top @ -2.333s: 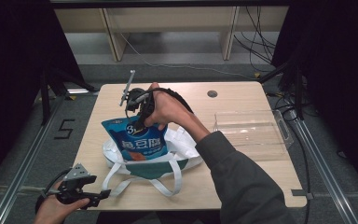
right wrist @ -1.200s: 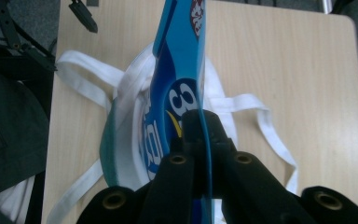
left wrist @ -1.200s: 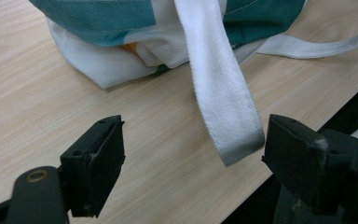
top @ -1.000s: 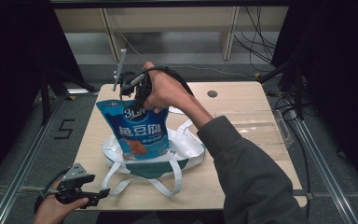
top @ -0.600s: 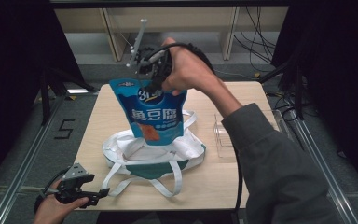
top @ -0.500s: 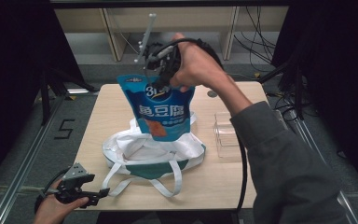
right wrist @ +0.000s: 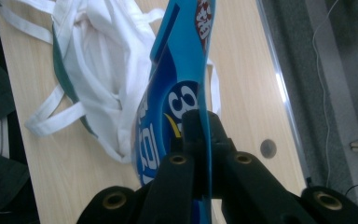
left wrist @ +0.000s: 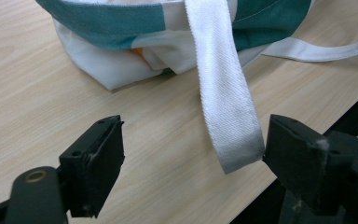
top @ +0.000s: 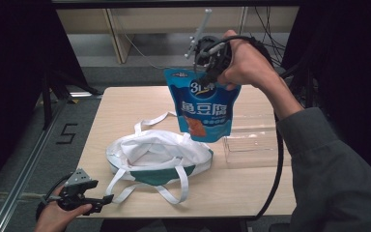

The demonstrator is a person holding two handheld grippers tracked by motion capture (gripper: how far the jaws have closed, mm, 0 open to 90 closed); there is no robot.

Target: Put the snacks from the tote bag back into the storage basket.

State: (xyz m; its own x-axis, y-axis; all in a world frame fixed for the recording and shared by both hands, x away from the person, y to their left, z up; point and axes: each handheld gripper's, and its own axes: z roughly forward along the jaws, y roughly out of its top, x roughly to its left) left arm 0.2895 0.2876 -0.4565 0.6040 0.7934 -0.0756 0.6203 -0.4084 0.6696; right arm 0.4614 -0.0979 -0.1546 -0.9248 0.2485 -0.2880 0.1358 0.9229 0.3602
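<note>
blue and glossy, the snack pouch (top: 202, 107) hangs in the air above the wooden table (top: 125, 104), pinched at its top edge by the right gripper (top: 207, 72), whose jaws are clamped tight on the seal; in the right gripper view the pouch (right wrist: 177, 88) runs edge-on up from between the two black jaws. it dangles upright, its lower end just above the far right side of the white and green tote bag (top: 157, 157), which lies slumped on the table with its mouth loose and its white straps sprawled toward the near edge. a clear plastic tray (top: 249, 145) sits on the table just to the right of the bag. the left gripper (top: 84, 198) rests low at the near left corner of the table, jaws spread wide and holding nothing; in the left gripper view one white strap (left wrist: 223, 112) lies on the wood between the open jaws, its end close to one pad, with the bag (left wrist: 121, 28) beyond.
</note>
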